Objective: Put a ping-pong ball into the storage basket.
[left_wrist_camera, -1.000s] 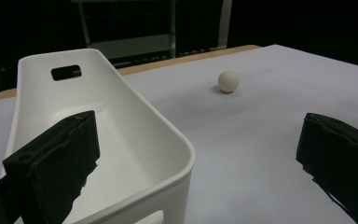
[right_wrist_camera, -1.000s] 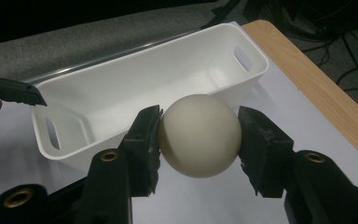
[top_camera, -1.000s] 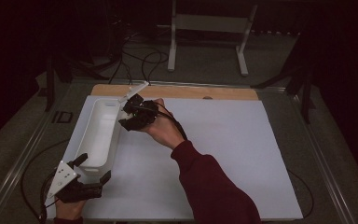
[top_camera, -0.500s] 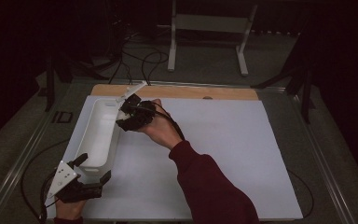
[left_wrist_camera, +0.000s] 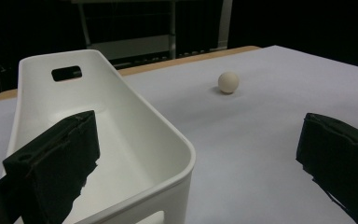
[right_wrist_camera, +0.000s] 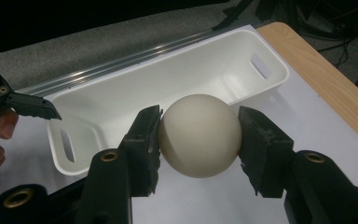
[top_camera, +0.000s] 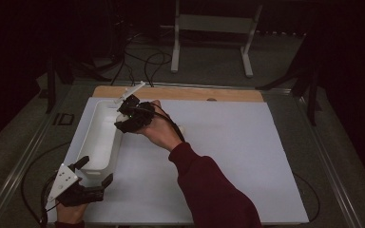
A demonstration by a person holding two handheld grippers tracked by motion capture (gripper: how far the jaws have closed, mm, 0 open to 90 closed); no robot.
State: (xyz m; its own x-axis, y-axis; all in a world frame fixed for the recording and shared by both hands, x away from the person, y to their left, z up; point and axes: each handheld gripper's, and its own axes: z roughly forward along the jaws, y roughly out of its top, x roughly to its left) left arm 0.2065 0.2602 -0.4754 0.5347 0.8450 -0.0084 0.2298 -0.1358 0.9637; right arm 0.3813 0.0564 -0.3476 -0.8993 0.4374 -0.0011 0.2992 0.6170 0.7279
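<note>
A long white bin (top_camera: 100, 137) lies along the table's left side, seen too in the left gripper view (left_wrist_camera: 135, 140) and the right gripper view (right_wrist_camera: 177, 79). My right gripper (top_camera: 123, 117) hovers at the bin's far right rim, shut on a cream ball (right_wrist_camera: 199, 135) pinched between both pads. My left gripper (top_camera: 95, 171) is open at the bin's near end; its jaws straddle the end wall, one over the inside and one over the white mat. A second cream ball (left_wrist_camera: 228, 82) rests on the mat, right of the bin (top_camera: 182, 128).
A white mat (top_camera: 228, 156) covers the table, with a wooden strip (top_camera: 195, 93) along its far edge. Cables and a metal stand (top_camera: 209, 28) sit on the floor beyond. The left gripper (right_wrist_camera: 28, 105) and its hand appear in the right gripper view.
My right gripper has shifted a little left and nearer with the ball, closer over the bin's rim. The left gripper has stayed put.
</note>
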